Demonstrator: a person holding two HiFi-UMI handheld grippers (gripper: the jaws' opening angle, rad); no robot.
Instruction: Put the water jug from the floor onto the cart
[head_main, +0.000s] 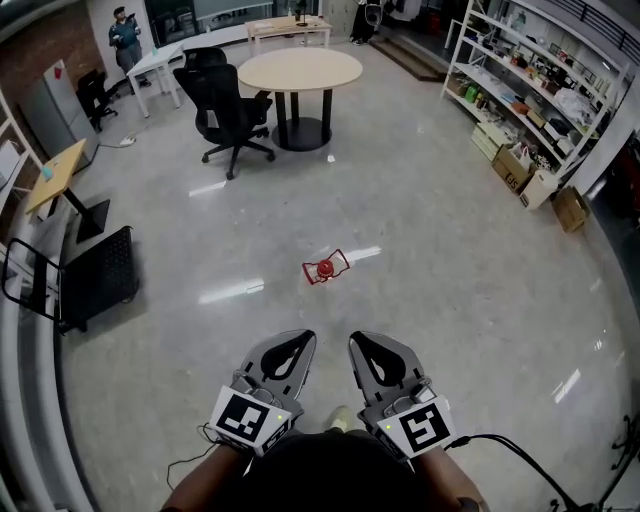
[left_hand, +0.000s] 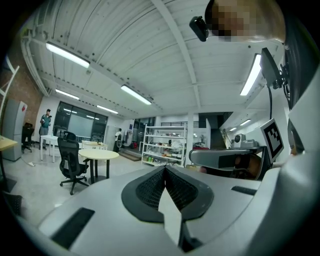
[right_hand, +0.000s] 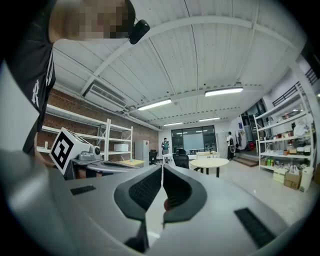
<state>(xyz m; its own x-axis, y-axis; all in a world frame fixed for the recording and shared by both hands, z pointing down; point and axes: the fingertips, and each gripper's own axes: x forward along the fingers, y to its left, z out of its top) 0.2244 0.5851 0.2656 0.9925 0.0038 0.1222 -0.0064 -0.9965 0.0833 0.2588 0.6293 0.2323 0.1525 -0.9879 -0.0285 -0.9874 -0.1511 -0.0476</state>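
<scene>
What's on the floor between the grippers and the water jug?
Nothing: head view shows bare floor between left gripper, right gripper and the water jug.

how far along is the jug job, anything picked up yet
Done: nothing yet. The red-capped jug, as it seems to be, sits on the floor ahead, untouched. In hand: nothing; the left gripper and right gripper are both shut and empty, short of it. Still to do: reach it, grasp it, lift it onto the cart, which I cannot pick out for sure.
</scene>
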